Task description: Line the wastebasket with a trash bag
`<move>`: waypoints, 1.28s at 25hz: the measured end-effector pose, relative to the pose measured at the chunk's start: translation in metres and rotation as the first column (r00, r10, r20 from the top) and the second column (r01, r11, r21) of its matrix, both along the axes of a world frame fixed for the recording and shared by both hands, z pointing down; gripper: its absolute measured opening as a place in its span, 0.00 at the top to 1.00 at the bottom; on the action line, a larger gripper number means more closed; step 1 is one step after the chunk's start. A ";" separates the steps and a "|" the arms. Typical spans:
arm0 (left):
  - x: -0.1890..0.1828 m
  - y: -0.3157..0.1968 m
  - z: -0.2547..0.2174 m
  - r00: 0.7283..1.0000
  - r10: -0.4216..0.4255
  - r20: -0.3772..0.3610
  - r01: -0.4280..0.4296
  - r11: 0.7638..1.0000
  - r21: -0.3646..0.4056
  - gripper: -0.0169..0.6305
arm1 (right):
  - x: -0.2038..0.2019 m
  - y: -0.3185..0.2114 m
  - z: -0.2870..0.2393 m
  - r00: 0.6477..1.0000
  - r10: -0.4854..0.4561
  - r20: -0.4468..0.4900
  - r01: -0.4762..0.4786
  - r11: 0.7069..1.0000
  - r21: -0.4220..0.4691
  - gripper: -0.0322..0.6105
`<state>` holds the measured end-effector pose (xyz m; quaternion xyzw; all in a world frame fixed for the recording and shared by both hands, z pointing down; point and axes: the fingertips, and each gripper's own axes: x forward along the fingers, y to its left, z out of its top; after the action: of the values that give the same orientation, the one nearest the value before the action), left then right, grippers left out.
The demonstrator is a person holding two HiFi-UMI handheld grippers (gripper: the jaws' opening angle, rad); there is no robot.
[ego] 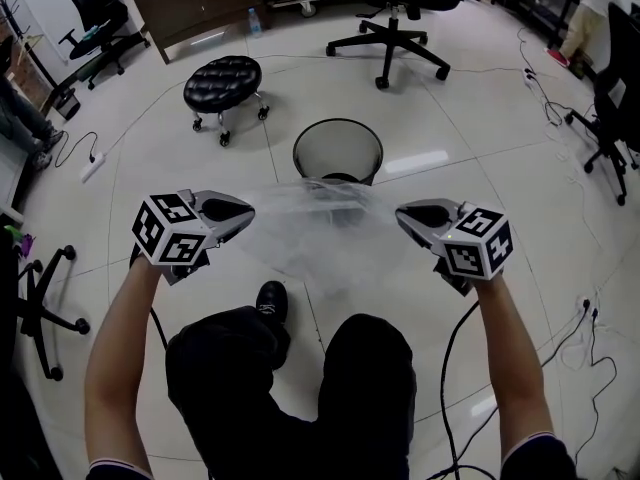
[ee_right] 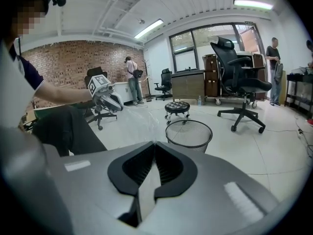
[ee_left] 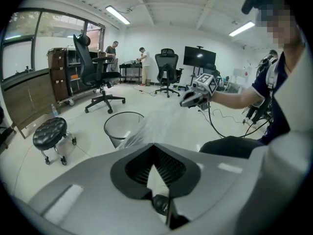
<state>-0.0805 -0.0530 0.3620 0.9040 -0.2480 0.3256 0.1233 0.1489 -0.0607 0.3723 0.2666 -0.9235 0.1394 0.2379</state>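
Black furniture rings the pale tiled floor [ego: 480, 158]. A tufted stool [ego: 224, 80] on castors sits at eleven o'clock and an office chair [ego: 398, 13] at one o'clock, both well apart from the mesh wastebasket [ego: 338, 151]. The wastebasket stands upright and unlined at twelve o'clock. Cables [ego: 590, 343] trail over the tiles at four o'clock, and another chair [ego: 45, 313] sits at eight o'clock. Our knees and one dark shoe [ego: 270, 301] fill six o'clock.

We hold the trash bag [ego: 318, 226] stretched in the air between our two grippers, just short of the wastebasket. In the head view its far edge overlaps the basket's lower wall. Our left gripper [ego: 248, 210], at the bag's nine o'clock, is clenched on one edge of it. Our right gripper [ego: 402, 214], at its three o'clock, is clamped on the opposite edge. A strip of plastic is pinched between each pair of pads. The bag is clear, crinkled film, thin enough that the tiles show through, and it sags slightly toward six o'clock.
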 end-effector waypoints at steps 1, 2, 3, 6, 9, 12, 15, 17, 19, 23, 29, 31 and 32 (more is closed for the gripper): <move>0.000 0.000 -0.001 1.000 0.011 0.003 -0.011 1.000 -0.005 0.96 | 0.000 0.001 -0.001 1.000 -0.007 -0.009 0.007 1.000 -0.004 0.95; 0.001 0.000 -0.002 1.000 0.022 0.008 -0.022 1.000 -0.008 0.96 | 0.000 0.002 -0.003 1.000 -0.014 -0.018 0.013 1.000 -0.008 0.95; 0.002 0.000 -0.004 0.999 0.032 0.012 -0.032 0.999 -0.009 0.96 | 0.001 0.002 -0.004 1.000 -0.018 -0.025 0.018 1.000 -0.011 0.95; 0.006 -0.001 -0.009 0.999 0.051 0.018 -0.051 0.999 -0.015 0.96 | 0.004 0.001 -0.008 0.999 -0.025 -0.030 0.024 0.999 -0.023 0.95; 0.006 0.001 -0.012 0.998 0.060 0.024 -0.059 0.998 -0.022 0.96 | 0.003 0.002 -0.011 0.999 -0.040 -0.030 0.039 0.999 -0.035 0.95; 0.006 0.005 -0.016 0.997 0.066 0.031 -0.065 0.998 -0.027 0.96 | 0.001 0.004 -0.012 0.997 -0.068 -0.032 0.066 0.997 -0.044 0.95; 0.005 0.011 -0.018 0.997 0.068 0.036 -0.067 0.997 -0.033 0.96 | -0.002 0.005 -0.015 0.995 -0.091 -0.032 0.089 0.995 -0.047 0.95; 0.003 0.014 -0.019 0.997 0.064 0.038 -0.063 0.997 -0.037 0.96 | -0.005 0.006 -0.016 0.994 -0.102 -0.029 0.100 0.994 -0.050 0.95; 0.001 0.017 -0.017 0.997 0.059 0.041 -0.057 0.997 -0.043 0.96 | -0.007 0.008 -0.014 0.994 -0.109 -0.030 0.108 0.993 -0.057 0.95; -0.002 0.022 -0.009 0.998 0.043 0.054 -0.039 0.997 -0.059 0.96 | -0.010 0.010 -0.005 0.993 -0.113 -0.040 0.110 0.991 -0.076 0.95; -0.004 0.020 0.019 0.994 -0.033 0.102 0.039 0.997 -0.060 0.96 | -0.019 0.013 0.020 0.993 -0.095 -0.073 0.088 0.992 -0.090 0.95; -0.002 0.020 0.032 0.990 -0.042 0.134 0.051 0.997 -0.063 0.96 | -0.024 0.013 0.031 0.992 -0.093 -0.089 0.084 0.992 -0.094 0.95; -0.001 0.020 0.038 0.988 -0.044 0.147 0.054 0.996 -0.066 0.96 | -0.026 0.013 0.036 0.991 -0.092 -0.097 0.082 0.992 -0.096 0.95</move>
<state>-0.0820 -0.0328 0.4002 0.8667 -0.2668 0.3960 0.1446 0.1225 -0.0477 0.4078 0.2216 -0.9136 0.1575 0.3024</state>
